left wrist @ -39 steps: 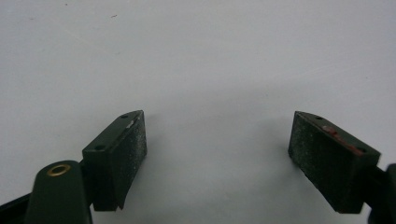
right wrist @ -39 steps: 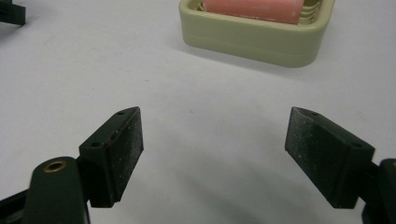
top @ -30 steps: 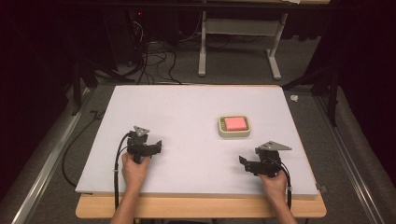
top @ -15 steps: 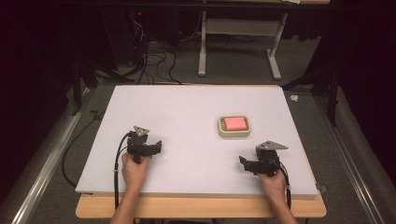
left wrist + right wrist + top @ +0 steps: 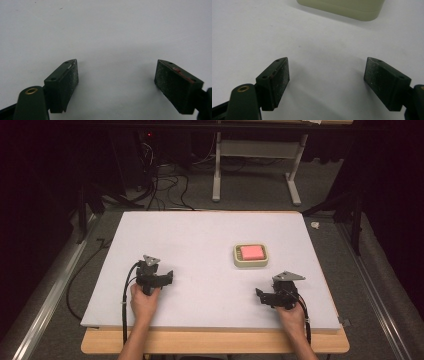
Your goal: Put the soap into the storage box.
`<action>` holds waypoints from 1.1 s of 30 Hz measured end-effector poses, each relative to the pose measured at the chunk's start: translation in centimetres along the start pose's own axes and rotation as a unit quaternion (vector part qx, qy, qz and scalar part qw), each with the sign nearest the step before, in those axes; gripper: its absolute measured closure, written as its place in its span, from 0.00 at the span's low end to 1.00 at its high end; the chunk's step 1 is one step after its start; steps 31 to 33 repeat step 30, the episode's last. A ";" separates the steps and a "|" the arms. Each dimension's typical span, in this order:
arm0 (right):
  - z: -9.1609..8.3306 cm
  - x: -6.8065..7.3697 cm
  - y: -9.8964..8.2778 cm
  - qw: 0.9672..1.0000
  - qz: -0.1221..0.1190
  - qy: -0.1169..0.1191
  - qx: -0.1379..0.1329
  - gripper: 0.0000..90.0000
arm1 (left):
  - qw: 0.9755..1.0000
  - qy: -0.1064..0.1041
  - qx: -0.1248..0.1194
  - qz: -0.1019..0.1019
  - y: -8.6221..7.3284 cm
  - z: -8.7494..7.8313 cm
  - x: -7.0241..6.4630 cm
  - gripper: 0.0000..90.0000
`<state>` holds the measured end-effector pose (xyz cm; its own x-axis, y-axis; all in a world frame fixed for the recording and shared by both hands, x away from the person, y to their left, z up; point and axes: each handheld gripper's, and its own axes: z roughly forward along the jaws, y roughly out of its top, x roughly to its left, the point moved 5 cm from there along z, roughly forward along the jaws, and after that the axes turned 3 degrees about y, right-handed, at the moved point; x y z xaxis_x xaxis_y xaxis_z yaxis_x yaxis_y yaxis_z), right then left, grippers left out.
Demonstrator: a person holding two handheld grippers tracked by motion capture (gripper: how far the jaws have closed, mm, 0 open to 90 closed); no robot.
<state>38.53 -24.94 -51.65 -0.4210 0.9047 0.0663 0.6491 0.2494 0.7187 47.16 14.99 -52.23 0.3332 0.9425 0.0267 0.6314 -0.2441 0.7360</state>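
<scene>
White tabletop (image 5: pixel 200 245) fills the middle of a dim room, with both grippers parked low near its near edge. Right gripper (image 5: pixel 264 296) is held with jaws spread wide and nothing between them; left gripper (image 5: pixel 169 278) is likewise wide open and empty, well apart to the left. Just beyond the right gripper, toward the far side, a cream tray (image 5: pixel 251 255) with a pink block (image 5: pixel 251 252) in it is set on the table; its near wall (image 5: pixel 342 10) is seen ahead of the open jaws in the right gripper view. A clean approach is judged to be a short advance with the jaws kept wide, squared to the tray before anything is closed. No obstacle is seen between gripper and tray. Cables (image 5: pixel 165 190) and a desk frame (image 5: pixel 255 165) are left on the floor beyond the far edge, clear of the work.
</scene>
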 end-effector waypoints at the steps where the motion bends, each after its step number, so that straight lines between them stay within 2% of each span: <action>1: 0.0 0.0 0.0 1.000 0.001 0.000 0.000 0.23 | 1.000 0.000 0.000 0.000 0.0 0.0 0.0 0.22; 8: 0.1 0.0 0.0 1.000 0.002 0.003 0.002 0.22 | 1.000 0.000 0.000 0.000 0.0 0.0 0.0 0.22; 13: 0.2 0.3 -0.1 1.000 -0.018 -0.011 0.008 0.21 | 1.000 0.000 0.000 0.000 0.0 0.0 0.0 0.22; 33: 0.2 0.3 -0.1 1.000 -0.017 -0.010 0.007 0.21 | 1.000 0.000 0.000 0.001 0.0 0.0 0.0 0.22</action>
